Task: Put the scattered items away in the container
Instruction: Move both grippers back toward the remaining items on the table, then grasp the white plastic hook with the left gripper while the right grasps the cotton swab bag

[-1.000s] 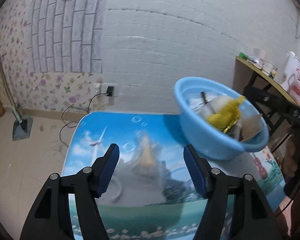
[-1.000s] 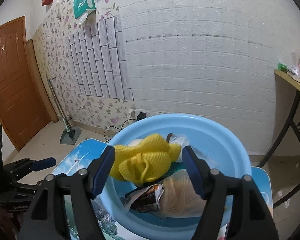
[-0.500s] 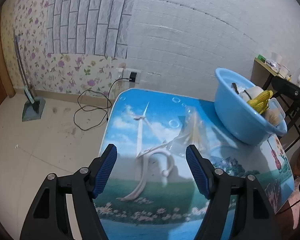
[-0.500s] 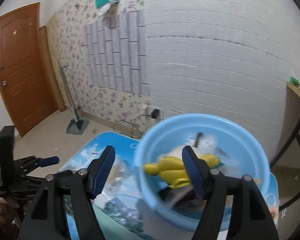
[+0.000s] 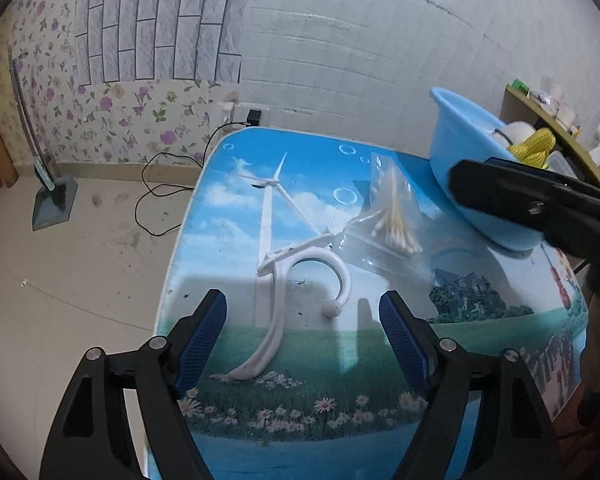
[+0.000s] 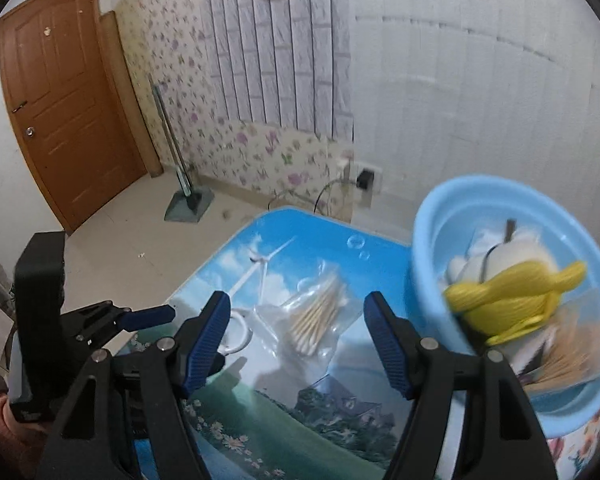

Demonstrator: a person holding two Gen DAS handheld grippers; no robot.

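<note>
**Two items left on the table, basin already part-filled**

The left gripper (image 5: 302, 336) hovers with its jaws spread wide and nothing between them, low over the near edge of the table (image 5: 220, 184) with the printed windmill landscape. Just ahead of it lies a white curved plastic hook (image 5: 300, 264) with a ball tip, flat on the table. The right gripper (image 6: 298, 334) is likewise wide open and holds nothing; the clear plastic bag of cotton swabs (image 6: 314, 322) lies on the table directly ahead of its jaws, just beyond the hook and partly touching it.

The round light-blue plastic basin (image 6: 428, 256) stands at the table's right edge. It already holds a yellow knitted piece (image 6: 512, 296), a white rounded object and some packets, so the tidying looks well advanced; the hook and the swab bag appear to be what remains.

Each item sits before its own gripper with nothing over it. The right gripper's arm crosses in front of the basin in the left wrist view, so the left gripper's route there may be crowded.
</note>
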